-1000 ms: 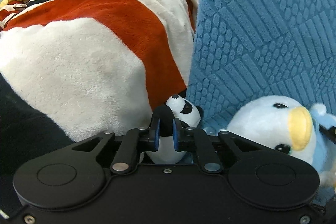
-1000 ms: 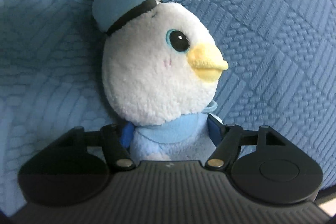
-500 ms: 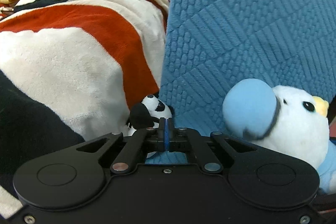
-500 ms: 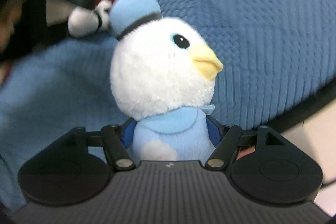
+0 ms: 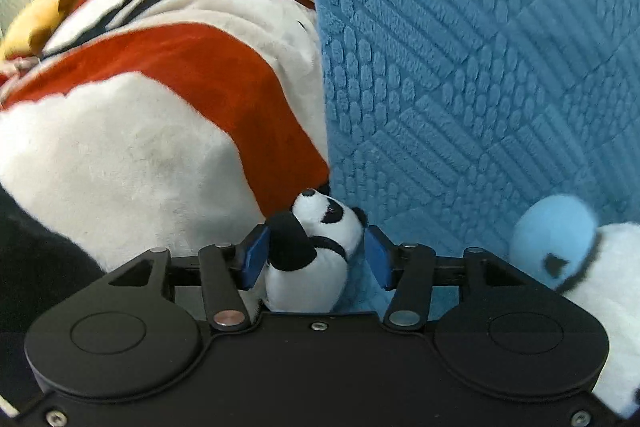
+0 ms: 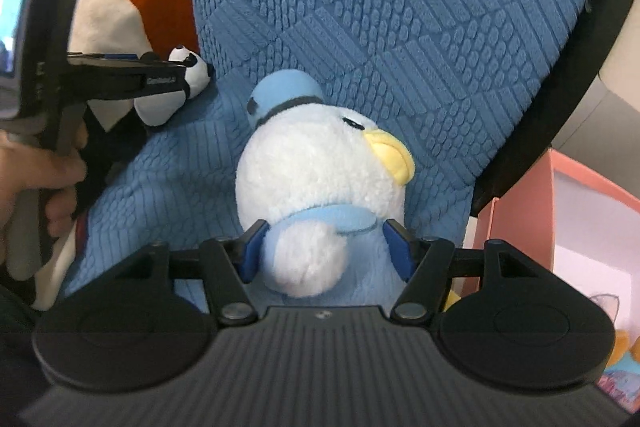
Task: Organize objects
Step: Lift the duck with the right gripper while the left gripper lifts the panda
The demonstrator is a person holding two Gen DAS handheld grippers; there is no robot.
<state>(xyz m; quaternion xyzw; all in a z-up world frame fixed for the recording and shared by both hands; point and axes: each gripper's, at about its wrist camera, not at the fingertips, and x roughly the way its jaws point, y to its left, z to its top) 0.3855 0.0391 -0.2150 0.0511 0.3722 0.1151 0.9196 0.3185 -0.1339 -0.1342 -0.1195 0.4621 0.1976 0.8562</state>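
Observation:
A small panda plush lies between the blue pads of my left gripper, at the seam of the striped blanket and the blue cushion. The jaws stand wide; the left pad touches its black arm, the right pad is clear of it. The panda also shows in the right wrist view at the tip of the left gripper. My right gripper is shut on the body of a white and blue duck plush with a blue cap and yellow beak. The duck shows at the left wrist view's right edge.
A tall blue textured cushion stands behind both toys. A white, red and black fleece blanket fills the left. A yellow plush lies far left. A pink open box sits at the right.
My left gripper was shut with the panda just ahead; now its jaws are wide around the panda. My right gripper has swung with the duck, which now leans back toward the cushion.

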